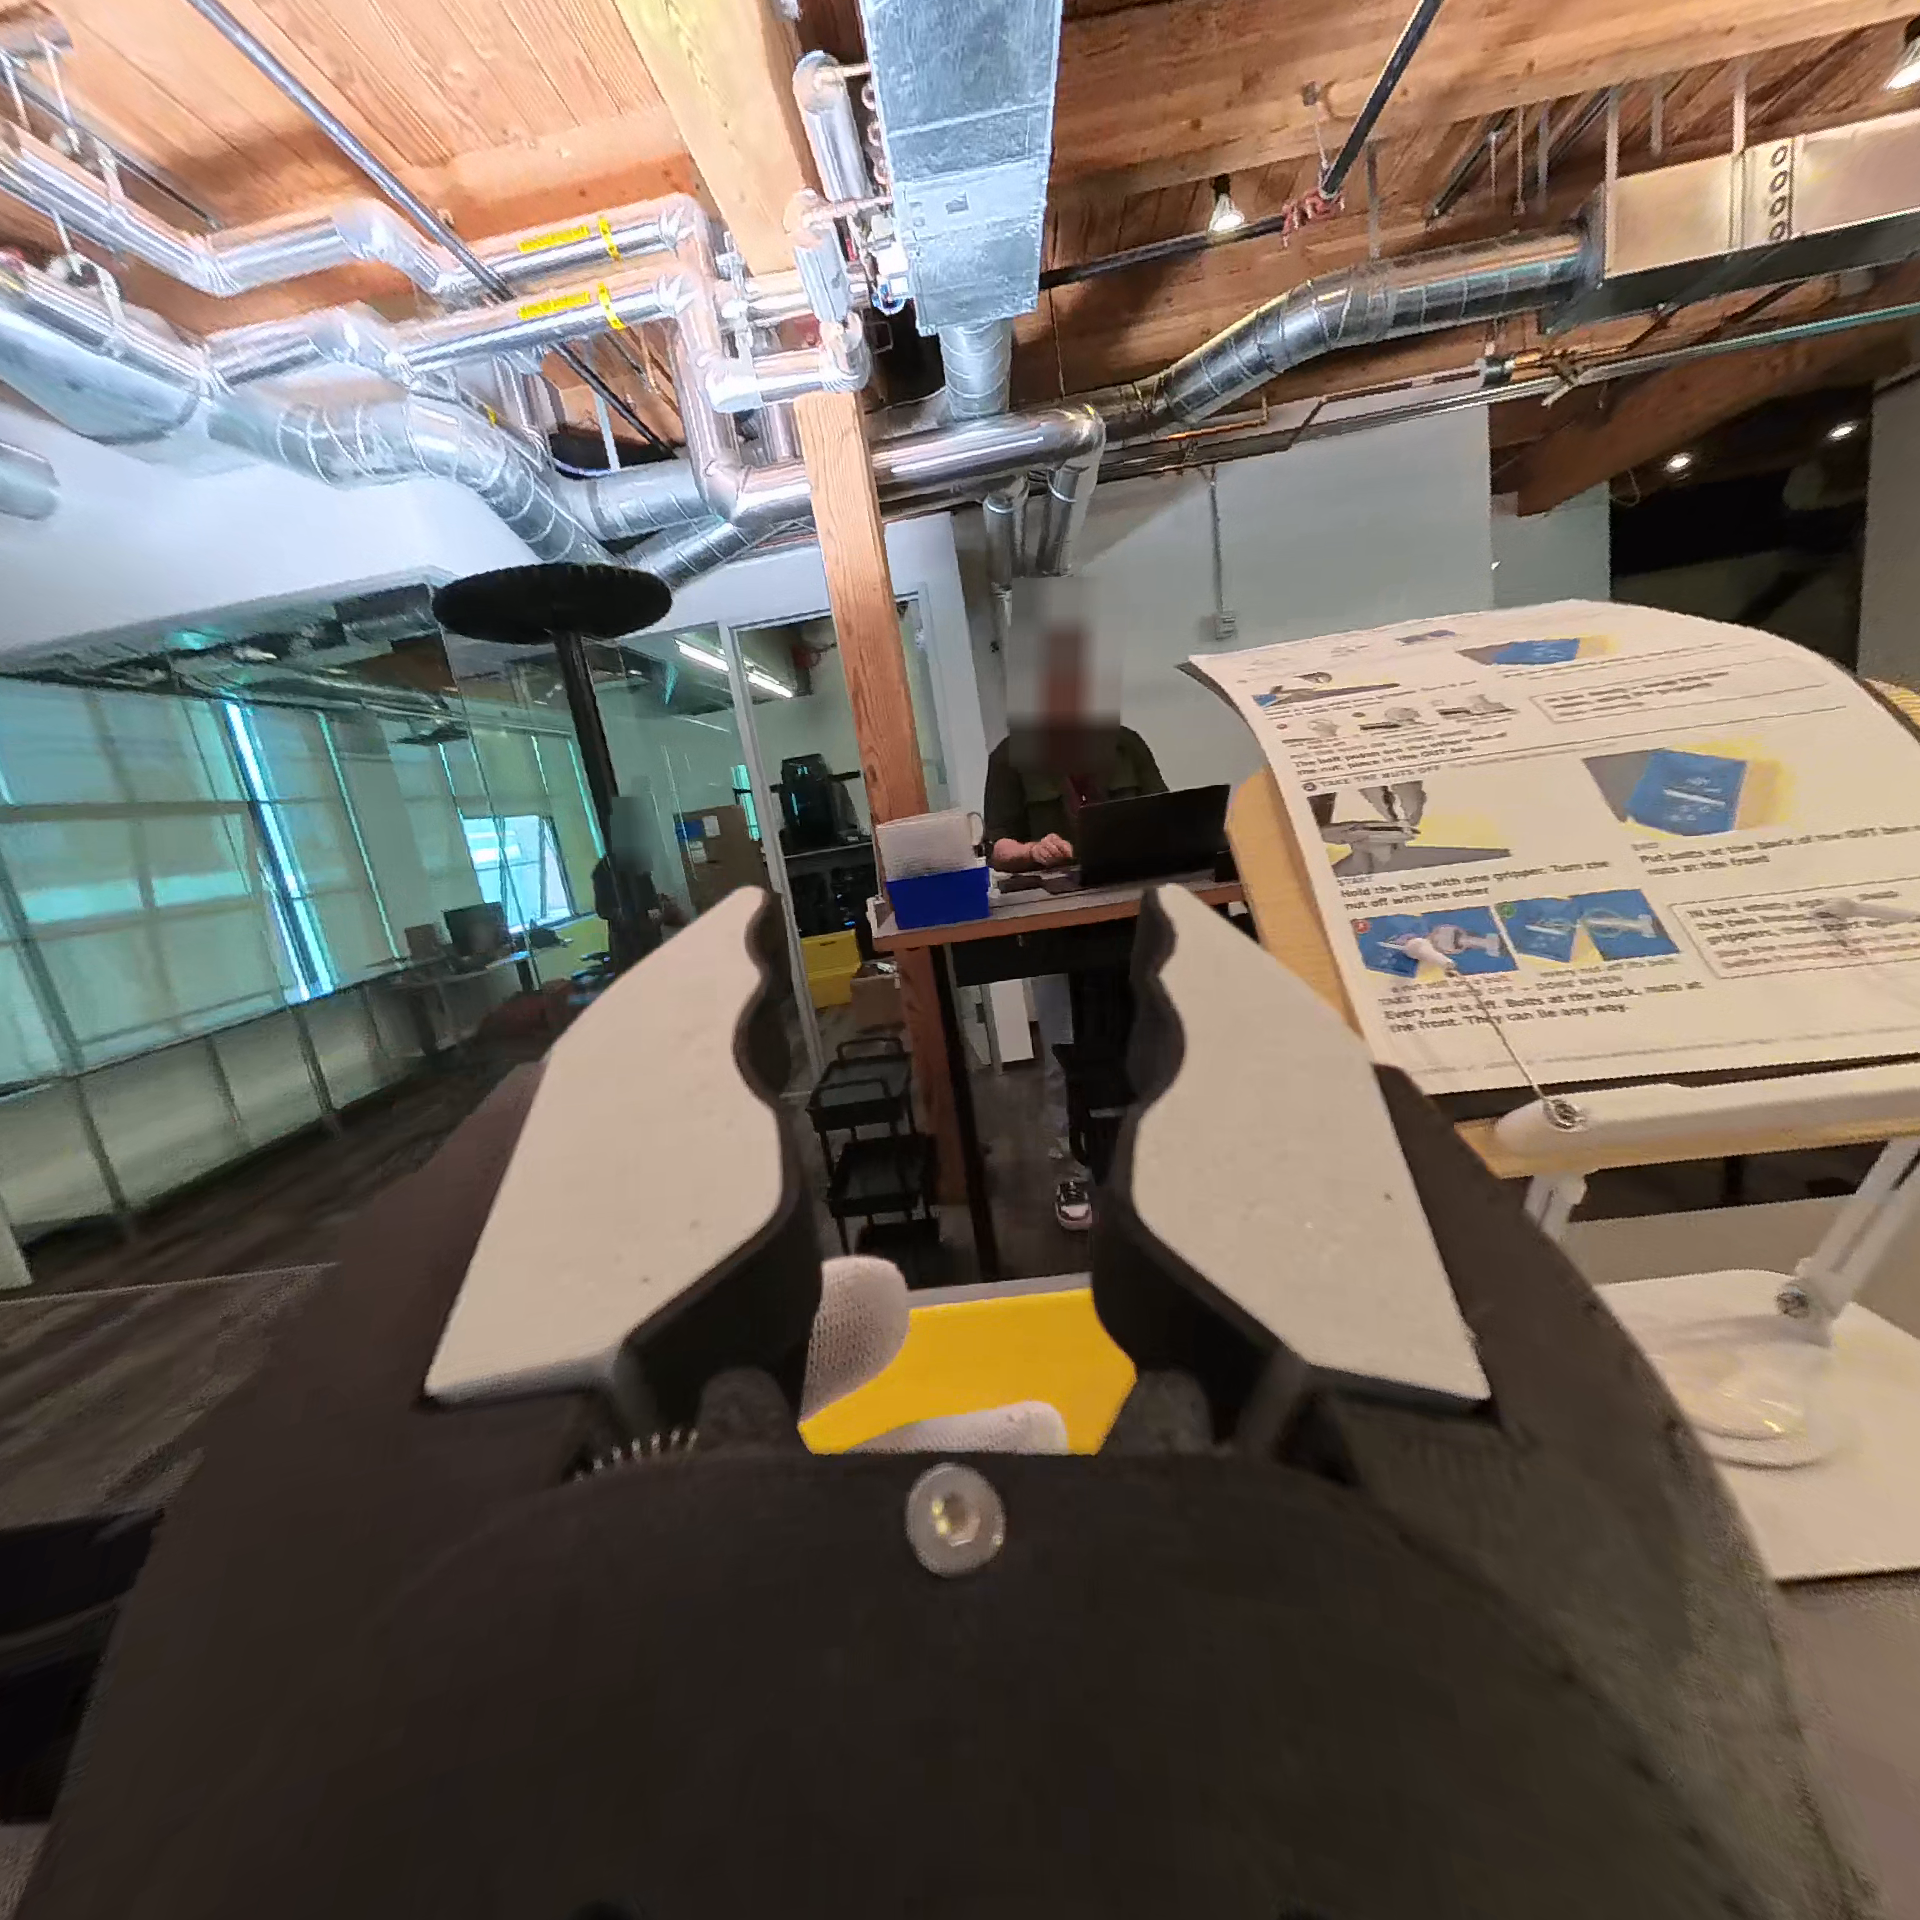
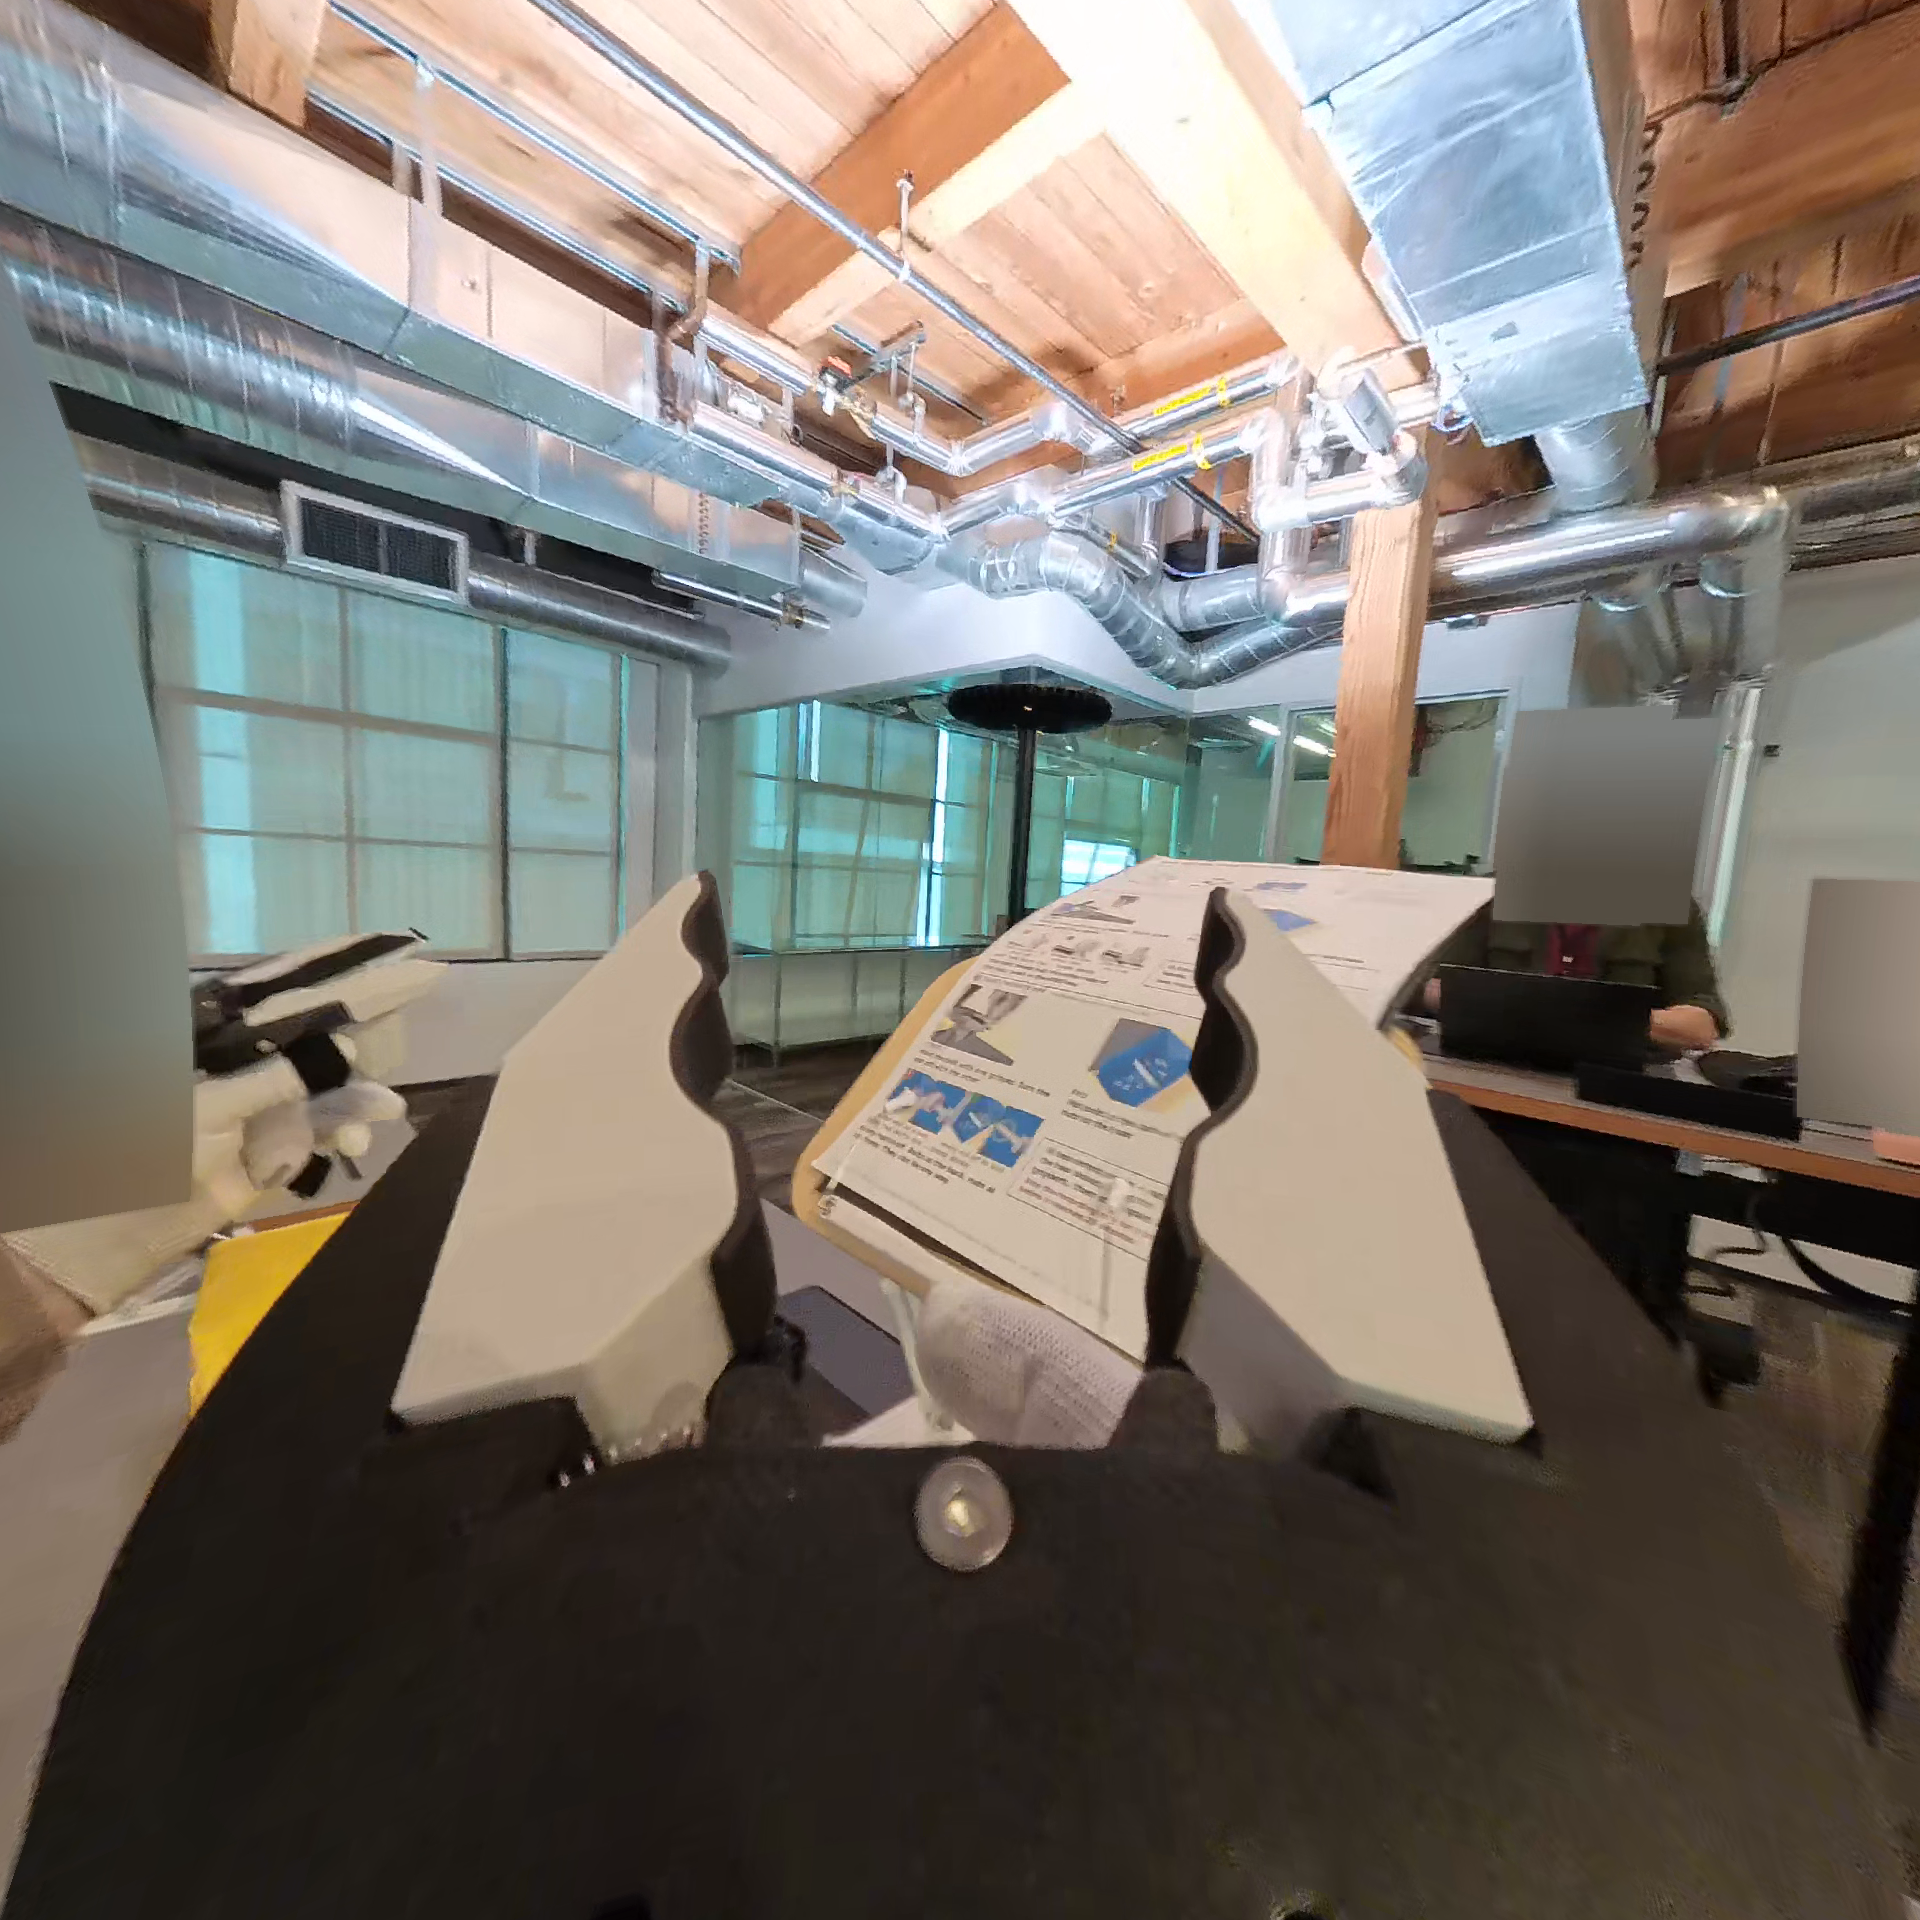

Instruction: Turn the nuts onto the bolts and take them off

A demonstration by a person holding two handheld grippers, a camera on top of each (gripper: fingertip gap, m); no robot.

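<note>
Left gripper (image 1: 956, 914) spread wide, nothing btwn the grey fingers (image 1: 644, 1122); aimed up and out across the room, not at the work surface. Right gripper (image 2: 961, 904) likewise gaping, empty, pointing at instruction sheet (image 2: 1091, 1049) propped on a tilted stand. Same sheet (image 1: 1579, 821) at right in left wrist view. White-gloved fingertips (image 1: 862, 1320) below left gripper, over a yellow surface (image 1: 997, 1361). Nuts and bolts: in neither view, can't tell where. Person at desk w/ laptop (image 1: 1148, 831) in bkgd, beside wooden post (image 1: 862, 644).
</note>
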